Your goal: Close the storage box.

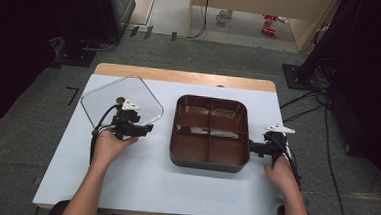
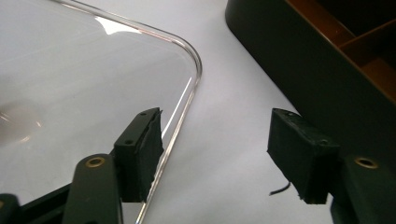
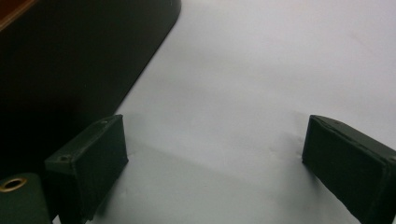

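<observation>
While we hover: left gripper jaws spread, clear square plastic lid rim just inside one pad.
Risk: we could nudge it.

The lid at centre left is clear plastic, smooth and glossy, its rounded rim catching light. The tray in the middle is hard plastic: glossy brown inside, matt black outside. The counter wears a smooth matt pale sheet, with bare wood along its far edge. The left hand-held gripper has matt black rubbery pads with brass-coloured rivets.
</observation>
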`<state>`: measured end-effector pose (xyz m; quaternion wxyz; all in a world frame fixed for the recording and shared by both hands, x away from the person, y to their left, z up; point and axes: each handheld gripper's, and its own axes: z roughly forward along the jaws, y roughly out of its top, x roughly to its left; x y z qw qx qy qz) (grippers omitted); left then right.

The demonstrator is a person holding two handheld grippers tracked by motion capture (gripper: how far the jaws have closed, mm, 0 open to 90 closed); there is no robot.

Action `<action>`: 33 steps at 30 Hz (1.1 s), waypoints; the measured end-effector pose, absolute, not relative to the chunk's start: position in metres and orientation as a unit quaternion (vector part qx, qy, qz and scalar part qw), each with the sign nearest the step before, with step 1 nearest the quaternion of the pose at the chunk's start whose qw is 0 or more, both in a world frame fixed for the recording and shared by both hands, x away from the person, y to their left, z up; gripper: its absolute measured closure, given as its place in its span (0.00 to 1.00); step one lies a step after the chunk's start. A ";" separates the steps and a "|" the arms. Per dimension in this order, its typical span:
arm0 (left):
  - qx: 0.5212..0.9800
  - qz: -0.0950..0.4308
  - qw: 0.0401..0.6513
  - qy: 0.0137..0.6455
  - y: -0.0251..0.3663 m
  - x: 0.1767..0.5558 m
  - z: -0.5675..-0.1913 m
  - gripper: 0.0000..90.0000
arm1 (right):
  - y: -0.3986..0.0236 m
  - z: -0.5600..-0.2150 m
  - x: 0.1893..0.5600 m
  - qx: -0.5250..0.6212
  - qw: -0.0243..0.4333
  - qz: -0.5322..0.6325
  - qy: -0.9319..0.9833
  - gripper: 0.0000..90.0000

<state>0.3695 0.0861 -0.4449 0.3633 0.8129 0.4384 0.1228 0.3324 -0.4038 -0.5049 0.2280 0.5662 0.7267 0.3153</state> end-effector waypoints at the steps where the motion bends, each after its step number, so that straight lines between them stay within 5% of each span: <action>1: 0.813 0.126 0.361 0.438 0.087 0.371 -0.444 0.39 | -0.404 -0.505 0.332 0.566 0.228 0.315 0.727 0.07; 33: 0.783 0.189 0.353 0.476 0.139 0.427 -0.430 0.45 | -0.404 -0.505 0.332 0.566 0.229 0.315 0.727 0.07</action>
